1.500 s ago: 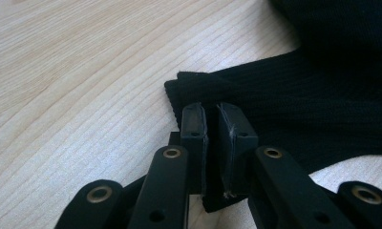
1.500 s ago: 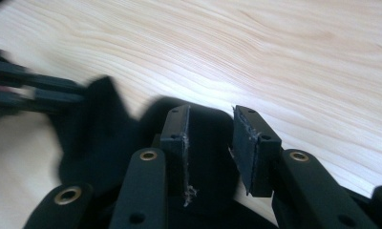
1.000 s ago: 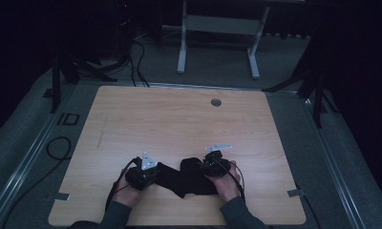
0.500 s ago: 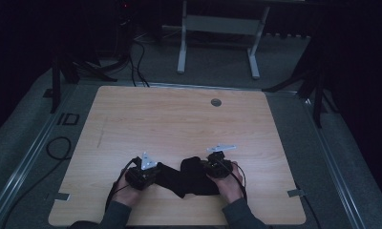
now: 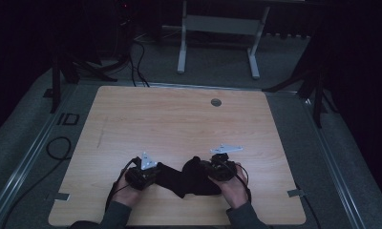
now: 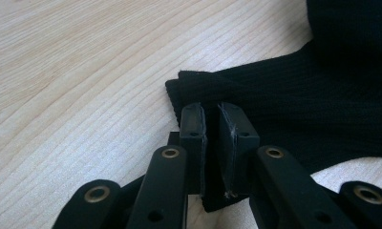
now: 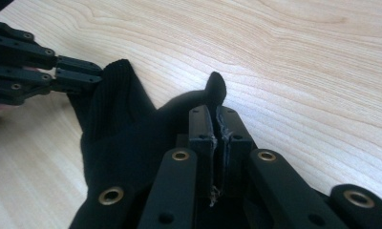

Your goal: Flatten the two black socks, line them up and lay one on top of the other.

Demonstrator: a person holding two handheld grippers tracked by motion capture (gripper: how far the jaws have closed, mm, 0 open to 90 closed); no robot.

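Black knit fabric, ribbed, looks like a sock (image 5: 186, 177), is sitting near the front edge of the wooden table (image 5: 179, 124), stretched between my two grippers. From the high view the left gripper (image 5: 153, 174) has one end and the right gripper (image 5: 206, 171) has the other, with a hand behind each one.

On the left gripper view, my left gripper (image 6: 212, 143) is clamped on the ribbed edge of the sock (image 6: 294, 105). The jaws are nearly together with a thin fold of fabric pinched between the pads, and the rest of the cloth runs off to the right and lies flat on the wood.

Right gripper view is about the same: the right gripper (image 7: 214, 143) is squeezed down on the sock (image 7: 127, 133), jaws almost touching, and a little peak of fabric pokes up just past the tips. I can also see the left gripper (image 7: 79, 74) at the far left of that view, biting the opposite corner of the cloth.

There's a small round grommet (image 5: 216, 102) in the tabletop toward the far side, well away from everything.
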